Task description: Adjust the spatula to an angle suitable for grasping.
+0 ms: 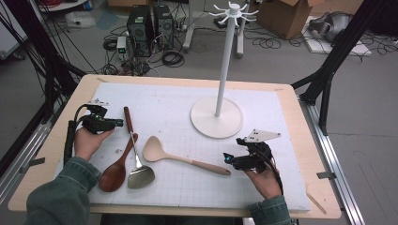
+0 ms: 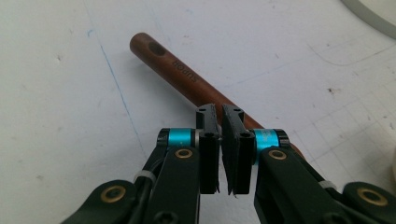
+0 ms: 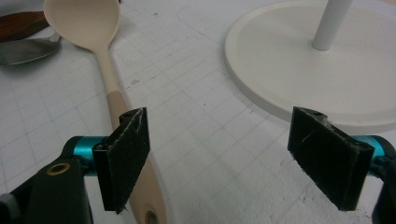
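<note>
The left tongs [image 1: 118,123] are sitting at the left of the high view, clenched on nothing, jaws nearly touching just above the brown handle [image 2: 187,79] of the spatula [image 1: 140,176], which is lying on the counter [image 1: 291,108]. The right tongs [image 1: 227,158] are resting at lower right, released wide, beside the end of the cream spoon [image 1: 155,149]. The dark spoon [image 1: 114,173] is lying beside the spatula, and the white stand [image 1: 218,117] is standing at centre.
</note>
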